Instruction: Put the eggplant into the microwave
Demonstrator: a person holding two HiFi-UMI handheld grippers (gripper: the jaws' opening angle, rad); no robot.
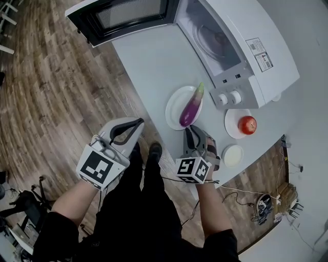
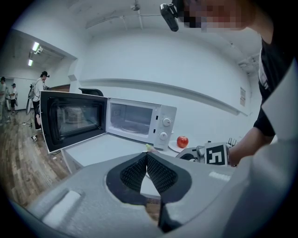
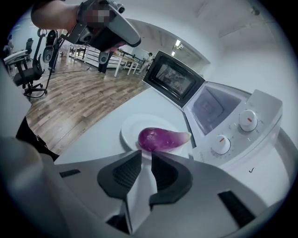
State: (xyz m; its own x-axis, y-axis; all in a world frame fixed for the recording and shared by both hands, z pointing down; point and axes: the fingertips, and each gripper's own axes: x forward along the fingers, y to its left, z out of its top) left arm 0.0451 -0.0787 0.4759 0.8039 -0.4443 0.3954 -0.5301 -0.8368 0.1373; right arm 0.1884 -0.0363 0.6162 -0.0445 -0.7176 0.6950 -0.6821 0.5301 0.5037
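Observation:
A purple eggplant (image 1: pixel 190 106) (image 3: pixel 160 139) with a pale green tip lies on a white plate (image 1: pixel 173 106) (image 3: pixel 129 126) in front of the white microwave (image 1: pixel 241 46) (image 2: pixel 160 125) (image 3: pixel 233 130). The microwave's door (image 1: pixel 123 15) (image 2: pixel 70 118) (image 3: pixel 174 76) stands wide open. My right gripper (image 1: pixel 188 129) (image 3: pixel 145 155) is just short of the eggplant's thick end, pointing at it; its jaws stand a little apart with nothing between them. My left gripper (image 1: pixel 139 122) (image 2: pixel 146 157) hangs left of the table over the floor, tips together and empty.
A red apple (image 1: pixel 247 124) (image 2: pixel 182 141) sits on a small plate beside the microwave's knobs. A small white dish (image 1: pixel 233 155) lies near the grey table's (image 1: pixel 148 61) front edge. Wooden floor is on the left, with people far off in the left gripper view.

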